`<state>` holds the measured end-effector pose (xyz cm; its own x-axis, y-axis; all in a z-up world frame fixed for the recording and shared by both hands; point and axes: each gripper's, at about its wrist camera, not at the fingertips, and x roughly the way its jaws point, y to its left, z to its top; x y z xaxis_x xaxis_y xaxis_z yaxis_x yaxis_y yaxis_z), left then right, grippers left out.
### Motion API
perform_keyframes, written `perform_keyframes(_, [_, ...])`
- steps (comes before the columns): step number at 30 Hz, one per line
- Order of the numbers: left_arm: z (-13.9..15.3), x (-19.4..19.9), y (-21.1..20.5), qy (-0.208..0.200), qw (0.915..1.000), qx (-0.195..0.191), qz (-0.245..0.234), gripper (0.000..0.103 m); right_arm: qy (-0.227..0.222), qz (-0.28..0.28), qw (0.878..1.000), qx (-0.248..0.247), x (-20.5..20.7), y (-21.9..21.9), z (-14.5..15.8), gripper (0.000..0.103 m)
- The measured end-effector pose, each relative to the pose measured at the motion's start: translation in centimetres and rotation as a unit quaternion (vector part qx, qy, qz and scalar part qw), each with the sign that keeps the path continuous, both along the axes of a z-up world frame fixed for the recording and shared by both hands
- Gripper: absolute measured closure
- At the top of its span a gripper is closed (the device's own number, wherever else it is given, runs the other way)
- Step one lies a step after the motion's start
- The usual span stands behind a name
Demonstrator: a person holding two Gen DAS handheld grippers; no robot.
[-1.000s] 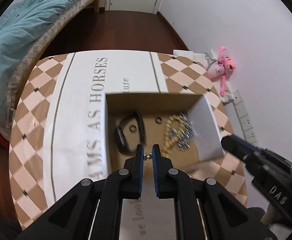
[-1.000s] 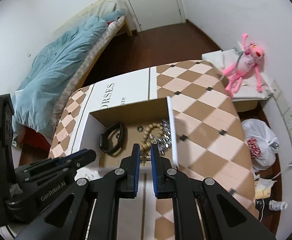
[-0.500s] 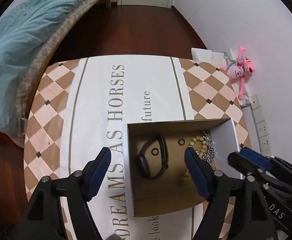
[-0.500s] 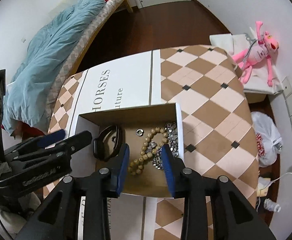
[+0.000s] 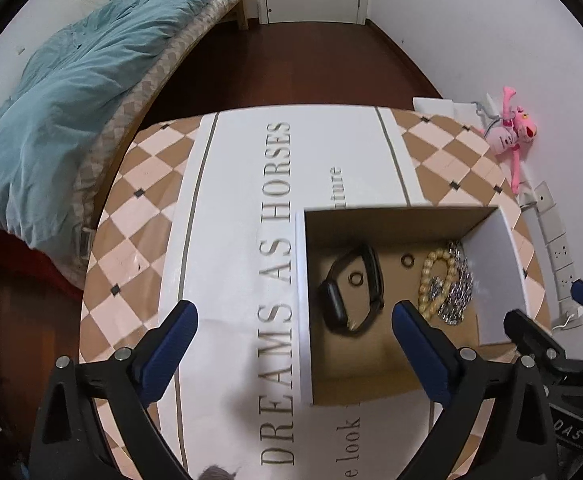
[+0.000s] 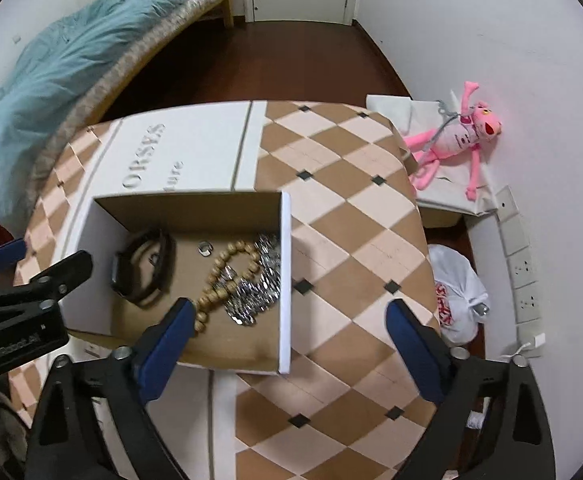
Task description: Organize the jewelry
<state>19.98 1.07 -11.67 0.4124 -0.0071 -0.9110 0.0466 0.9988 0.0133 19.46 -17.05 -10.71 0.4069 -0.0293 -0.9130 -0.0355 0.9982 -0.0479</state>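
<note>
An open cardboard box [image 5: 301, 288] [image 6: 285, 280] stands on the table. Inside lie a black wristband [image 5: 351, 288] [image 6: 143, 272], two small rings [image 5: 407, 261] [image 5: 356, 279], a wooden bead bracelet [image 5: 431, 280] [image 6: 227, 276] and a silver chain [image 5: 457, 292] [image 6: 259, 280]. My left gripper [image 5: 293, 320] is wide open and empty, held above the box's left wall. My right gripper [image 6: 289, 316] is wide open and empty above the box's right wall. The right gripper's tips also show in the left wrist view [image 5: 547, 320]; the left gripper's tips also show in the right wrist view [image 6: 31, 268].
The table carries a checkered cloth [image 5: 131, 216] [image 6: 351, 240] with a white printed band. A bed with a teal duvet [image 5: 51, 120] is on the left. A pink plush toy [image 6: 455, 136], wall sockets [image 6: 519, 248] and a white plastic bag [image 6: 455, 296] are on the right.
Both grippers were shut on a small piece of jewelry above the box. Both have opened wide, let it go and pulled back and up.
</note>
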Motion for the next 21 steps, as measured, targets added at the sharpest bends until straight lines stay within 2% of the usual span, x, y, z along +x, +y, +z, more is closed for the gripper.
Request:
perform_keyframes(6, [-0.4,-1.0,-0.2,0.000,1.0000,0.004,0.004,0.003,0.000,-0.009,1.000,-0.012,-1.0,-0.3,-0.8,0.001])
perform_keyframes(11, [0.3,-1.5,-0.3,-0.010,0.9999,0.004,0.009,0.003,-0.003,-0.013,1.000,-0.014,-1.5,-0.3,-0.6,0.001])
perform_keyframes(21, [3.9,-3.8,-0.5,-0.038,0.9992,-0.001,0.011,0.003,-0.034,-0.025,0.999,-0.009,-3.5,-0.9,2.8,0.001])
